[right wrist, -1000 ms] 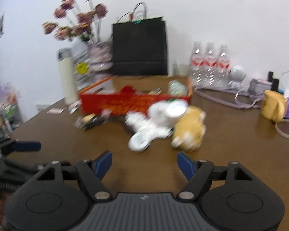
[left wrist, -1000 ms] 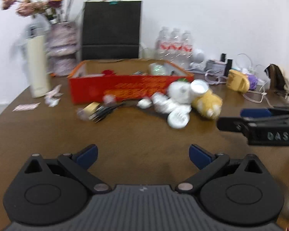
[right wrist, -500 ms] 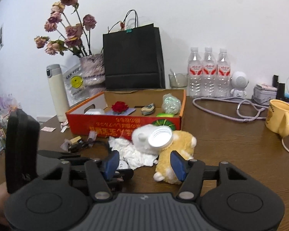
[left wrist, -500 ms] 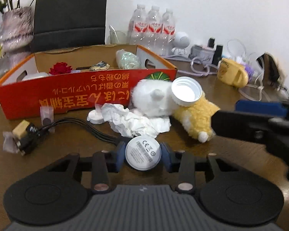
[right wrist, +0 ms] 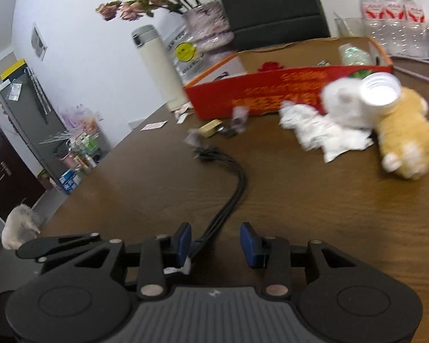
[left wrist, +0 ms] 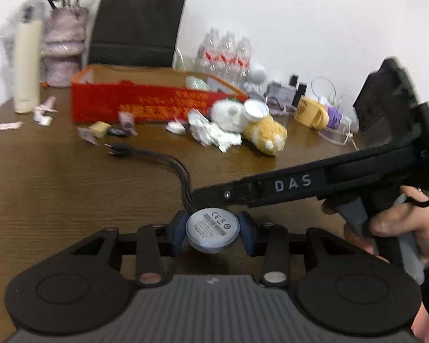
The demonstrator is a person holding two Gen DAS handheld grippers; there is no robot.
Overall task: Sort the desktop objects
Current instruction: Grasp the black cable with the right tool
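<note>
the left gripper (left wrist: 212,232) is closed on the round white charger puck (left wrist: 212,231), its blue pads pressed against both sides of the disc. half a second ago the puck sat right against the crumpled tissue (left wrist: 214,131) and the plush toys; now it has been drawn back over bare table (left wrist: 57,177), well away from that pile, and the black cable (left wrist: 168,160) trails out behind it toward the red box (left wrist: 146,103). so the charger looks picked out of the clutter, though its cable is not yet gathered.

the right gripper (right wrist: 216,241) has also shifted: it was over by the yellow plush (right wrist: 403,137) and now sits just beside the left one, its arm crossing close above the puck in the left view. its jaws stand partly apart with the cable running between them, not pinched as far as the blurred frame shows. a scrap of white sits by its left pad; what it is cannot be told.

my guess is the right gripper is lining up to take the cable so puck and lead can go into the box together.
</note>
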